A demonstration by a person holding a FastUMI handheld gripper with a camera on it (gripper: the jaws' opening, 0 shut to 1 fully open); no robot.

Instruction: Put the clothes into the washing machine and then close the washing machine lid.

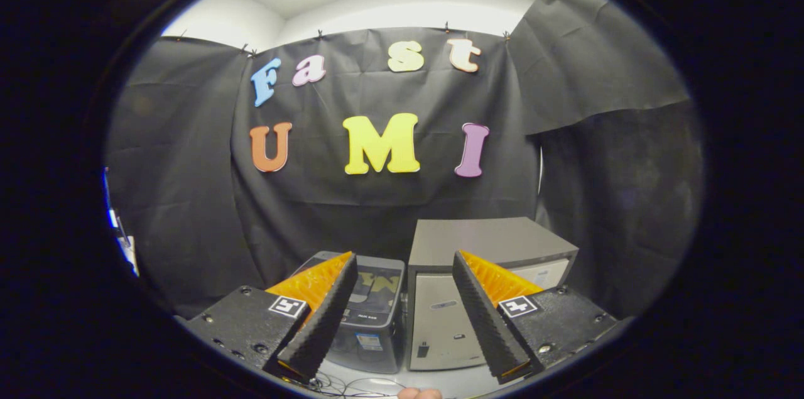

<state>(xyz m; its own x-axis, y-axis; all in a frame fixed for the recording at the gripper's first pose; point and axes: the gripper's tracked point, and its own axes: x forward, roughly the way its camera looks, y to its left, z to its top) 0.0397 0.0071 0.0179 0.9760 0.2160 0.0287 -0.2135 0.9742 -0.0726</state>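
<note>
Hand-held gripper [405, 317] with orange-and-black ribbed fingers [326, 317] hovering wide open, gripping nothing. Small dark grey plastic washing machine [370, 317] with glossy lid sitting just beyond left finger, lid lying flat. Silver-grey metal box-shaped cabinet [483, 261] standing just beside washing machine, on its right. Thin black cables [345, 383] trailing on white tabletop [452, 381] in front of washing machine.

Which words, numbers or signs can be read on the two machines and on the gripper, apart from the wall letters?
Dark machine: small white print and a sticker on its front, both too small to read.
Grey cabinet: small marks on its front, too blurred to read.
Gripper, open, holding nothing: a square black-and-white marker by each finger, a pattern without words.
</note>
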